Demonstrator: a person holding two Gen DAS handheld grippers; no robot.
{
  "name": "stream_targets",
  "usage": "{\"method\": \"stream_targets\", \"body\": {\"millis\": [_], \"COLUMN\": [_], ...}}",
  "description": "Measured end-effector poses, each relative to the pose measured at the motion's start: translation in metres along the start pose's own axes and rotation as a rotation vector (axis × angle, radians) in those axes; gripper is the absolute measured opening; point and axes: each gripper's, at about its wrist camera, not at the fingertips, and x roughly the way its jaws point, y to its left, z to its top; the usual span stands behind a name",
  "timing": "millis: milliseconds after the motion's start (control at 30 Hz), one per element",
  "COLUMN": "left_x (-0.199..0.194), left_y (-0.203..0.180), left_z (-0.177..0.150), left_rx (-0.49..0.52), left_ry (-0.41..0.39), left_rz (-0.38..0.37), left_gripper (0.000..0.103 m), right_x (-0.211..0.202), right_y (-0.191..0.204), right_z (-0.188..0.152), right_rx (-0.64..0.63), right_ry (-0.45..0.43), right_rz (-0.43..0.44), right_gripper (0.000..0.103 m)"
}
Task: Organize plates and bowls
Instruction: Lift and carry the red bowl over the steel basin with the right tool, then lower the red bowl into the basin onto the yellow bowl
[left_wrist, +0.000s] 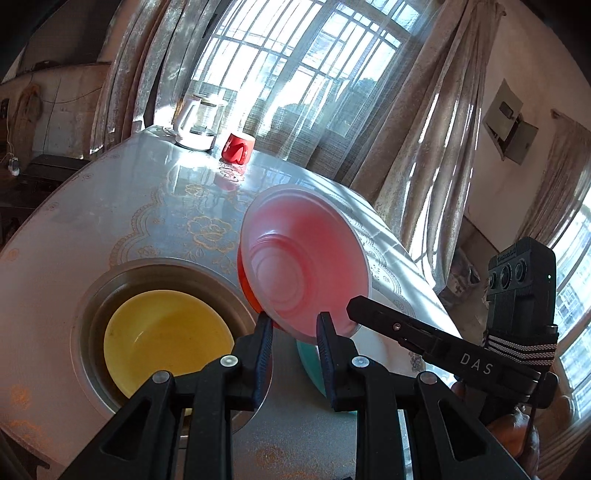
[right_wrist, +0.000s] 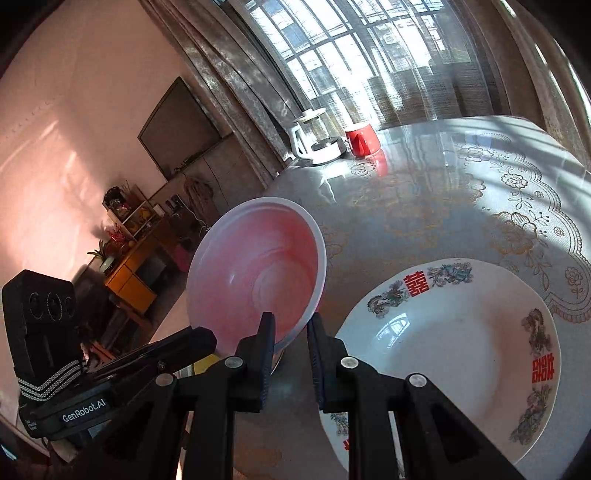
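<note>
Left claw (left_wrist: 294, 328) pinched pink bowl (left_wrist: 303, 258) rim, bowl tilted up above counter (left_wrist: 129, 206). Right claw (right_wrist: 291, 330) gripped same rim from other side. Yellow bowl (left_wrist: 166, 336) sat in recessed ring at left; dragon-print plate (right_wrist: 454, 350) lay at right w/ teal dish (left_wrist: 312, 363) partly hidden.

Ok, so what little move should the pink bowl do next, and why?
Probably tip the pink bowl level and lower it into the yellow bowl. It hangs tilted above the table, its rim between the jaws of both the left gripper and the right gripper. The yellow bowl sits empty just beside it, so stacking there looks easiest.
</note>
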Motion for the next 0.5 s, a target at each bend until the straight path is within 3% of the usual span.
{"method": "stream_targets", "body": {"millis": [500], "left_x": [-0.034], "left_y": [0.058], "left_z": [-0.02], "left_rx": [-0.136], "left_ry": [-0.015], "left_rz": [0.066], "left_gripper": [0.024], "right_x": [0.046], "right_y": [0.041], "right_z": [-0.017], "right_rx": [-0.063], "right_ry": [0.113], "right_rz": [0.09], "right_gripper": [0.018]}}
